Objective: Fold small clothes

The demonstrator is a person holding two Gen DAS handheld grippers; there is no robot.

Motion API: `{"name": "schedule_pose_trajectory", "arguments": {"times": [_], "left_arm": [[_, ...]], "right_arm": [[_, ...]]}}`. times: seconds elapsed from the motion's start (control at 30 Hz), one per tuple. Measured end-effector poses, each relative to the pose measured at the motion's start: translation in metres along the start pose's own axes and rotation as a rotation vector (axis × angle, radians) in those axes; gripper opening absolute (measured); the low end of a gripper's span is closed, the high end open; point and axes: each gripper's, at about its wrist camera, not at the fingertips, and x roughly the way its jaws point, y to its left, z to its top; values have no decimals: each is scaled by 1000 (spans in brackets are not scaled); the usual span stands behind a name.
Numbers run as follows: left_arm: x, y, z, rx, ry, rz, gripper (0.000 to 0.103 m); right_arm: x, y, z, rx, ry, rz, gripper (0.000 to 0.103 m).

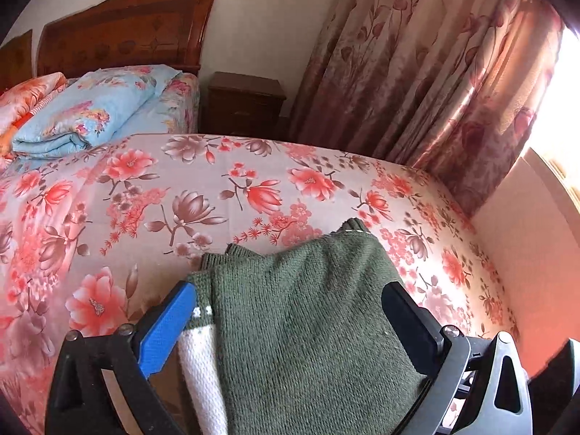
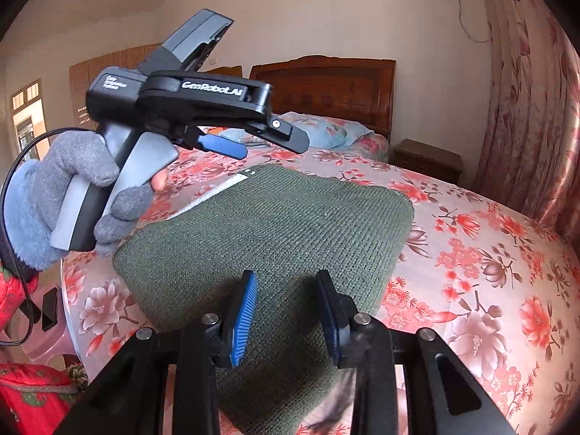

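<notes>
Green sweater (image 2: pixel 268 239) on floral bedspread (image 2: pixel 489 253), nightstand (image 2: pixel 427 159) beyond

Your bed (image 1: pixel 253 188) has that pink floral sheet, with the folded green knit (image 1: pixel 308 308) lying flat on it and a folded blue quilt (image 1: pixel 83 108) up by the headboard.

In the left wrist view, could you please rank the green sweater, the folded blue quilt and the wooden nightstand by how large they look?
1. green sweater, though it lies nearest the camera, which inflates it.
2. folded blue quilt.
3. wooden nightstand, farthest off, so its true size is unsure.
</notes>
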Motion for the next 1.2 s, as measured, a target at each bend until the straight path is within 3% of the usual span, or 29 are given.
{"name": "schedule_pose_trajectory", "arguments": {"times": [0.17,0.37,0.57,0.7,0.83,0.93,1.07,1.2], "left_arm": [[38,22,-2,-56,100,62,103],[-17,17,-14,-82,-24,-8,103],[-65,-9,-67,15,-98,-9,103],[-61,-19,-99,88,-98,36,103],[-30,-11,-110,95,-13,106,103],[-38,-9,-115,76,-46,97,103],[-63,-29,-132,157,-111,126,103],[-75,-50,-153,229,-124,119,103]], "right_arm": [[0,2,0,-5,1,0,34],[-7,-1,3,20,-12,-4,34],[-26,8,6,4,-60,0,34],[-13,15,0,-38,-4,-36,34],[-9,13,-5,-35,8,-42,34],[-18,14,-3,-52,2,-60,34],[-36,13,-10,-47,-32,-52,34],[-49,16,-17,-47,-47,-69,34]]}}
